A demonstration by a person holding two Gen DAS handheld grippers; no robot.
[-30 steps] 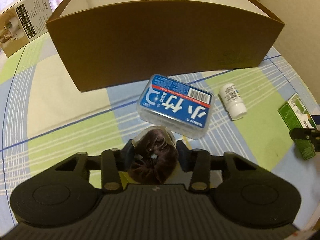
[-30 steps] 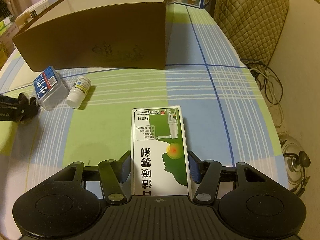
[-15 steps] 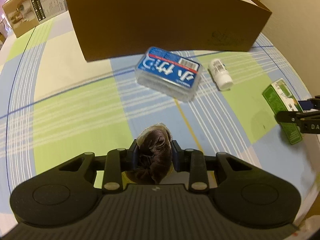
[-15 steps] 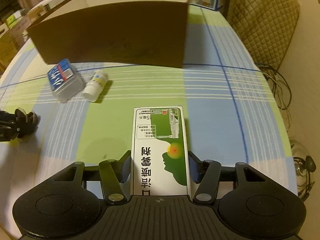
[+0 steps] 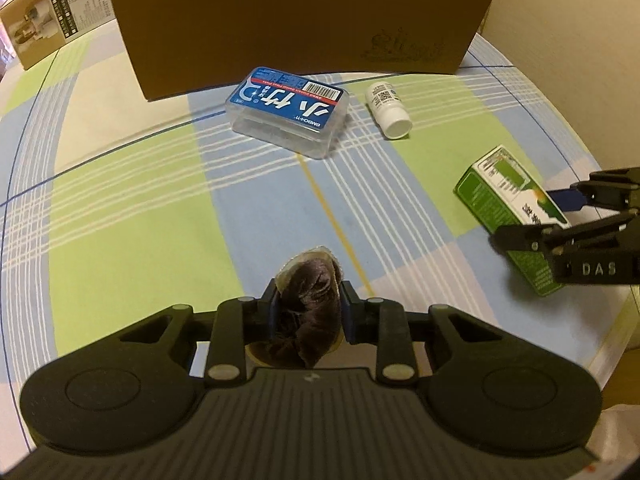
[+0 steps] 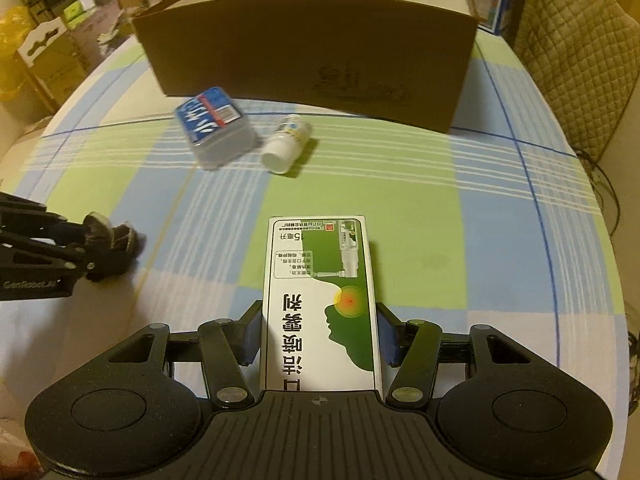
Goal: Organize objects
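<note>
My left gripper (image 5: 307,300) holds a dark brown velvet scrunchie (image 5: 310,286) in clear wrap, jaws closing tight with both pads pressing on it, above the checked tablecloth. From the right wrist view the scrunchie (image 6: 120,240) shows at the far left. My right gripper (image 6: 320,328) is shut on a green and white carton (image 6: 320,280), its pads against both long sides; the carton (image 5: 500,196) also shows at the right of the left wrist view. On the cloth lie a clear case with a blue label (image 5: 288,110) and a white bottle (image 5: 388,110), in front of an open brown cardboard box (image 5: 300,20).
A printed product box (image 5: 52,32) stands at the back left. A quilted chair back (image 6: 576,40) rises beyond the table's right edge, with cables on the floor below. Bare cloth lies between the two grippers and the case.
Both grippers have drawn back from the cardboard box, which now looks smaller and farther. The left jaws have narrowed onto the scrunchie. The right gripper has come nearer in the left view.
</note>
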